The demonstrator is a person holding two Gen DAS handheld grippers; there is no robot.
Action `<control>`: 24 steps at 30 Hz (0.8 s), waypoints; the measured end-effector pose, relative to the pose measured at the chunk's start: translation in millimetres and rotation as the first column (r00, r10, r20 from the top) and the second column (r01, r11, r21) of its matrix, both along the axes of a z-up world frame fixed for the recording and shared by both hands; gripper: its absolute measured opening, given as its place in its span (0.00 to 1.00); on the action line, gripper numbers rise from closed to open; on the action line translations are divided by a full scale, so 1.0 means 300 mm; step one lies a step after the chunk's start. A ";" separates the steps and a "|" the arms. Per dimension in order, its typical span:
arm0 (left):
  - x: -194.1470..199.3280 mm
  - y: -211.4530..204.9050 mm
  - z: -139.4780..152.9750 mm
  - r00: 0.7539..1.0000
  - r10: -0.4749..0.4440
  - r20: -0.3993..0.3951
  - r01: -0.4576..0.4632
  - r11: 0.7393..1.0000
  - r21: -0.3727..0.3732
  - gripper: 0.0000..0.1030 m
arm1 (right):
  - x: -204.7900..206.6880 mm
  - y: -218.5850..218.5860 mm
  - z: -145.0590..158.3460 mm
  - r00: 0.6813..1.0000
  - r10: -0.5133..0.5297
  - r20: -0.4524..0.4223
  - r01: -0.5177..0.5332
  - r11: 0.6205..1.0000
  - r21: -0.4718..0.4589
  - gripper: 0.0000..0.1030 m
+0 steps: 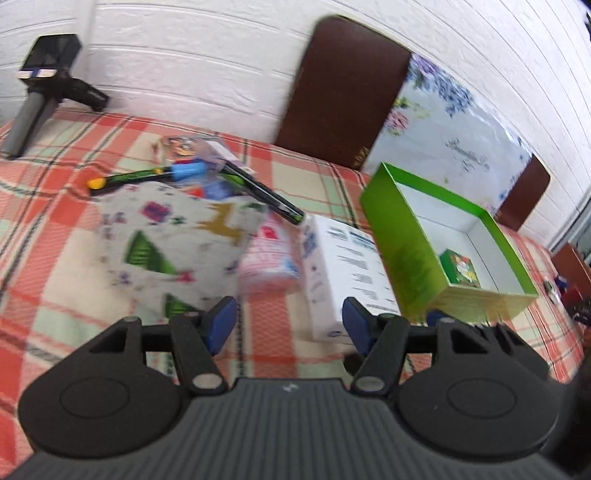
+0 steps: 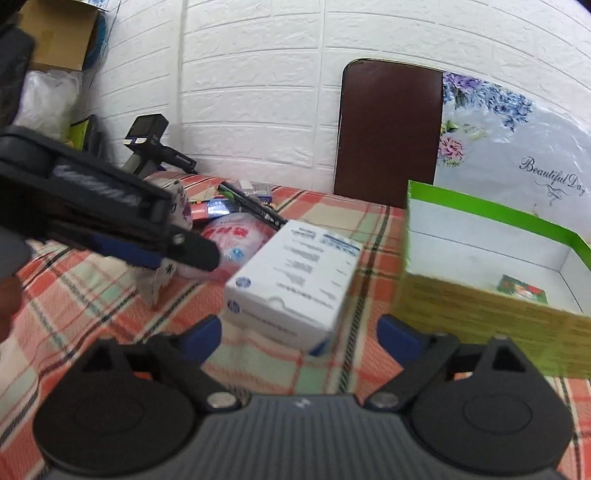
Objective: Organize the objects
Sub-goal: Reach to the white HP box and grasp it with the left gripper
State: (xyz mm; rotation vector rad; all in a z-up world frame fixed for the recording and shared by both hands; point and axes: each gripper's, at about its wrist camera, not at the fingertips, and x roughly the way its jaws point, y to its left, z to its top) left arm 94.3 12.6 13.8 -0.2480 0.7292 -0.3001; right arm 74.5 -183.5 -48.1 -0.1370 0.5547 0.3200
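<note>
A white printed carton (image 1: 343, 277) (image 2: 295, 280) lies on the plaid cloth beside an open green box (image 1: 402, 236) (image 2: 480, 310) that holds a small green packet (image 1: 461, 271) (image 2: 521, 288). A pink tissue pack (image 1: 267, 258) (image 2: 231, 236) lies left of the carton. A patterned fabric pouch (image 1: 170, 236) holds pens (image 1: 269, 195) and small items. My left gripper (image 1: 290, 323) is open and empty, just short of the pack and carton; it also shows in the right wrist view (image 2: 192, 251). My right gripper (image 2: 301, 341) is open and empty, close in front of the carton.
A brown chair back (image 1: 343, 92) (image 2: 388, 136) and a floral plastic-wrapped bundle (image 1: 450, 140) (image 2: 517, 147) stand against the white brick wall. A black camera on a grip (image 1: 40, 92) (image 2: 147, 147) stands at the table's far left. A cardboard box (image 2: 59, 33) sits up left.
</note>
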 end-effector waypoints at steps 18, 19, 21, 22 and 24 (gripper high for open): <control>-0.093 -0.010 -0.085 0.985 -0.125 -0.123 0.110 0.986 -0.124 0.68 | -0.259 0.010 -0.064 0.993 0.081 -0.089 -0.084 0.996 -0.037 0.79; -0.103 -0.027 -0.090 0.981 -0.144 -0.128 0.129 0.984 -0.125 0.70 | -0.289 0.012 -0.065 0.992 0.094 -0.081 -0.098 0.994 -0.044 0.80; -0.127 -0.061 -0.097 0.975 -0.176 -0.135 0.161 0.981 -0.111 0.70 | -0.330 0.021 -0.068 0.994 0.090 -0.054 -0.094 0.993 -0.072 0.90; -0.137 -0.075 -0.101 0.973 -0.183 -0.138 0.171 0.980 -0.098 0.71 | -0.340 0.021 -0.066 0.995 0.085 -0.046 -0.089 0.993 -0.080 0.97; -0.153 -0.093 -0.110 0.971 -0.187 -0.152 0.177 0.981 -0.076 0.71 | -0.344 0.013 -0.062 0.996 0.078 -0.048 -0.081 0.994 -0.073 0.99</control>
